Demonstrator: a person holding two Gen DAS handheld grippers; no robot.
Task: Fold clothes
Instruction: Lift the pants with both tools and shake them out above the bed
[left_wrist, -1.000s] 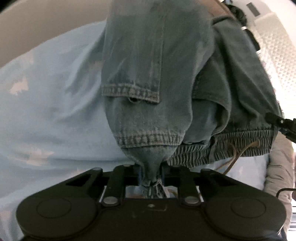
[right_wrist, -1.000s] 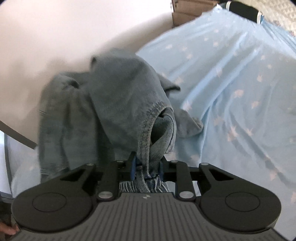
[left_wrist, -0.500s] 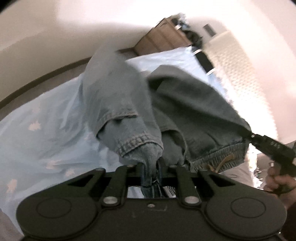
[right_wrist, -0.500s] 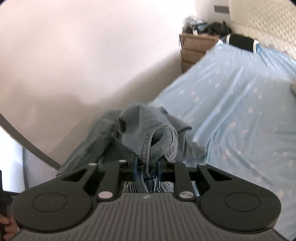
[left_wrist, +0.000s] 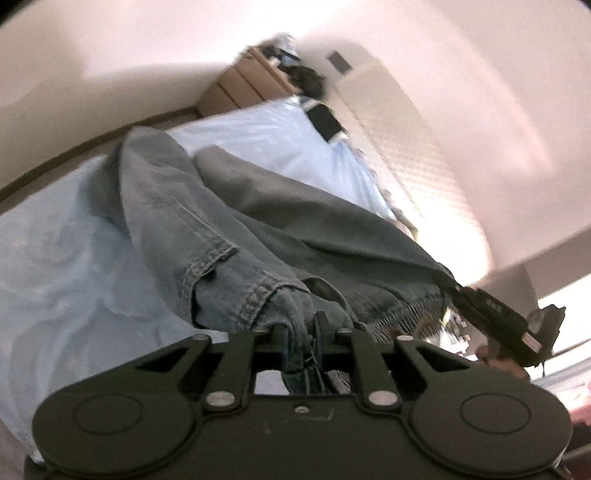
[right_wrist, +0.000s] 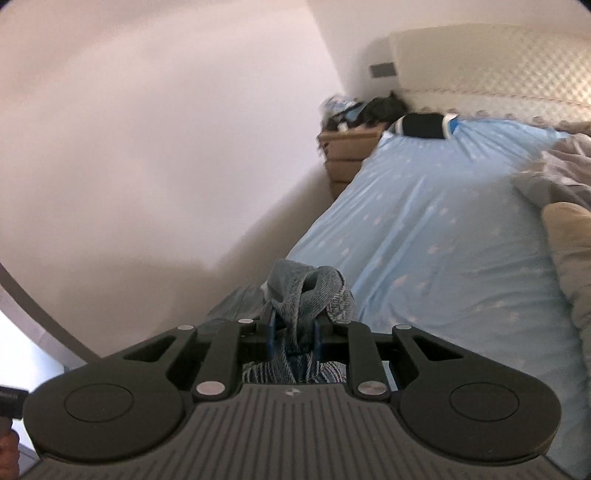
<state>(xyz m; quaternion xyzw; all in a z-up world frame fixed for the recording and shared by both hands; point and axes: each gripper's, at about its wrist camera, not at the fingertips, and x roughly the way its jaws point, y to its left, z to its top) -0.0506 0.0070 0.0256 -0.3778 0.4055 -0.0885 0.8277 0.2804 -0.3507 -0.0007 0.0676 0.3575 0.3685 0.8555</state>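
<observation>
- The pale blue bedsheet with small white star shapes (left_wrist: 66, 266) is covering the bed at the left of the left wrist view, rumpled and blurred
- The faded blue denim trousers with an elastic waistband (left_wrist: 207, 229) are hanging stretched across the middle of that view, raised above the bed, one leg trailing back onto the sheet
- The left gripper (left_wrist: 300, 332) is pinching a stitched corner of the waistband; its jaws are standing almost closed with the denim bunched between them
- The right gripper (left_wrist: 448, 282) is showing at the right of the same view as a dark bar gripping the far end of the waistband, with a hand (left_wrist: 506, 363) under it
- In the right wrist view, a plain pale wall (right_wrist: 147, 147) is filling the left side
- The right gripper (right_wrist: 293, 330) is clamping a twisted fold of the trousers (right_wrist: 306, 291); its jaws are standing narrowly apart, pressed on the cloth
- A light wooden drawer chest (right_wrist: 343, 155) is standing beside the bed, heaped with dark things
- A black roll with white and blue ends (right_wrist: 424, 125) is lying at the head of the sheet (right_wrist: 443, 240), below the quilted cream headboard (right_wrist: 498, 70)
- A beige cushion (right_wrist: 572, 251) is lying at the right edge
</observation>
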